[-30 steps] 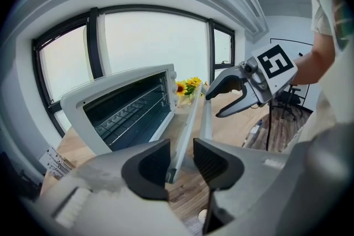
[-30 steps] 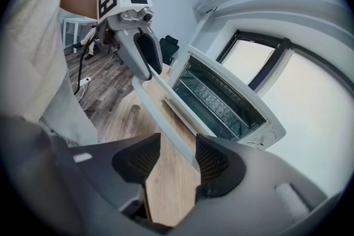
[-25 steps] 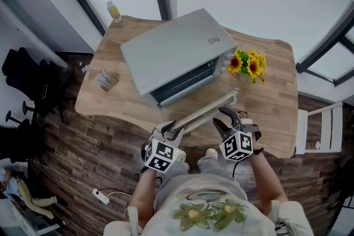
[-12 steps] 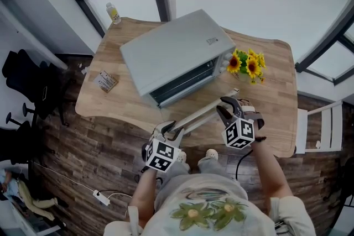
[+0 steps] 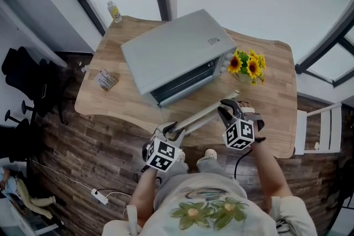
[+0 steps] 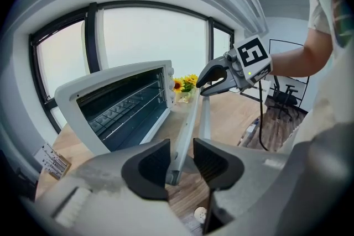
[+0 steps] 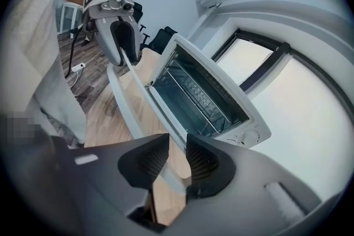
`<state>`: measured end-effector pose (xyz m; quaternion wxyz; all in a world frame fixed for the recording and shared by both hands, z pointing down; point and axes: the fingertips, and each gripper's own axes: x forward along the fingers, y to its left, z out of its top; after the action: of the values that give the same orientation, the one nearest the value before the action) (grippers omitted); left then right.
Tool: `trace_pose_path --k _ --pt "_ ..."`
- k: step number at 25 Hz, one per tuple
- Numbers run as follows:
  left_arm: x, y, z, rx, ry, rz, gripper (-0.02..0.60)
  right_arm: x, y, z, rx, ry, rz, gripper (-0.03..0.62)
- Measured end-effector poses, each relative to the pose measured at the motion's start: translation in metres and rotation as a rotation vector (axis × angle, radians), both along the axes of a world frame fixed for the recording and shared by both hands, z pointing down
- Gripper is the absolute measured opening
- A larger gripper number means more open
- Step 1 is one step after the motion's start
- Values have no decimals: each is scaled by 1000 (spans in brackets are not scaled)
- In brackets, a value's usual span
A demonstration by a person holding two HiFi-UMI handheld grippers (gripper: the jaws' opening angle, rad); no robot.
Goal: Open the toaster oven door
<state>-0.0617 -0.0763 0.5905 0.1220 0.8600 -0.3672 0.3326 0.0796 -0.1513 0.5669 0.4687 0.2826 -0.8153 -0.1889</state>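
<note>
Fingers (image 6: 148, 166) of the left gripper (image 5: 170, 131) are clamped on the left end of the door handle (image 5: 198, 116), out in front of the toaster oven (image 5: 174, 52) near its left corner. From there the handle runs as a pale bar across the oven's front to the right gripper (image 5: 227, 110). Its fingers (image 7: 203, 166) have just been closing; the bar passes between them, and they look pressed onto its right end.

The oven sits at an angle in the middle of the wooden tabletop (image 5: 274, 94). Its door (image 5: 194, 103) is swung down and out from the oven's front and lies close to level. Both gripper views look straight into the dark cavity with its wire rack (image 7: 204, 99). Just right of the oven stands a bunch of sunflowers (image 5: 247, 65).

By my judgement the task is all but finished, since the door seems open about as far as it can go. What is left is probably only to let go of the handle and draw both grippers away from the oven without nudging the door back up.
</note>
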Motion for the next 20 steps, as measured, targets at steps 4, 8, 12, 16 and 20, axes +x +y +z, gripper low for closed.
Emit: trace_pose_path --k 4,8,12,16,20 --pt "3 4 6 -19 -4 18 141 2 4 6 -12 4 4 100" --pt "3 4 8 -25 -1 22 141 3 5 7 -14 1 8 100" --pt "4 5 8 -27 2 24 141 4 6 8 -19 -2 10 101" --pt "6 7 13 -36 -7 29 141 5 9 13 -32 -3 14 103" --pt "7 10 16 -44 -15 34 141 6 12 17 -42 -3 20 104"
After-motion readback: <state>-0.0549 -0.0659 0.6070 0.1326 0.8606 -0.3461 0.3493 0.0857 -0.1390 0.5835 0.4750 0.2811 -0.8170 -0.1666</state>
